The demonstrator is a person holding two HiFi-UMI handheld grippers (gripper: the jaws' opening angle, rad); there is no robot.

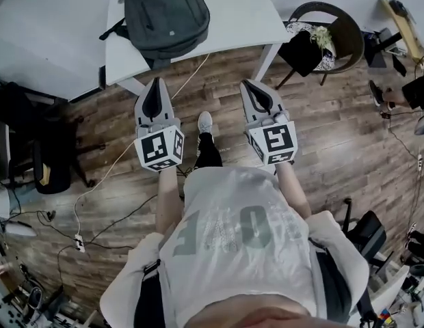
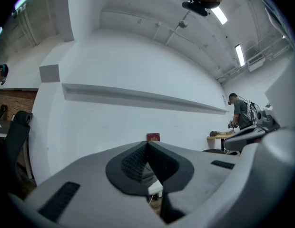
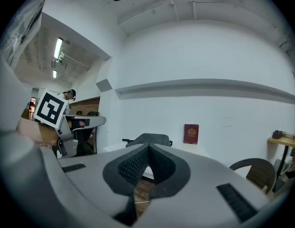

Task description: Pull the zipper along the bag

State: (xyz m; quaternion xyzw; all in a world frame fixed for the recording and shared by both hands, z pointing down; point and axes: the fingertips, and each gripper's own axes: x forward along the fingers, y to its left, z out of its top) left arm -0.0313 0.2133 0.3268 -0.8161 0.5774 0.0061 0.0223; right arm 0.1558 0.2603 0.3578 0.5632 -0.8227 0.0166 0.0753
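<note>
nearest the lens: light printed t-shirt [image 1: 239, 244] on the person's torso, cut off at the lower edge of the head view, print hard to read. bare forearms [image 1: 167, 203] visible only up to the marker cubes [image 1: 159, 149]; everything beneath the cubes hidden. zipper not distinguishable anywhere on the dark grey bag [image 1: 167, 16]: too small in the head view, and in the right gripper view only the upper part of the bag [image 3: 154, 137] showing above the jaws. bag located flat on the white table [image 1: 239, 12], at its near left part, with a strap trailing over the left edge. small red item [image 3: 191, 134] against the far wall, identity unclear. dark object on the chair [image 1: 328, 36] right of the table, also unclear.

left gripper [image 1: 155, 86]: jaws fully together, nothing between them. held over the wood floor [image 1: 335, 135], on the near side of the table, just short of the bag, no contact visible. right gripper [image 1: 252, 86]: jaws likewise pressed together and empty, aimed toward the table, right of the bag and apart from it, touching nothing.
</note>
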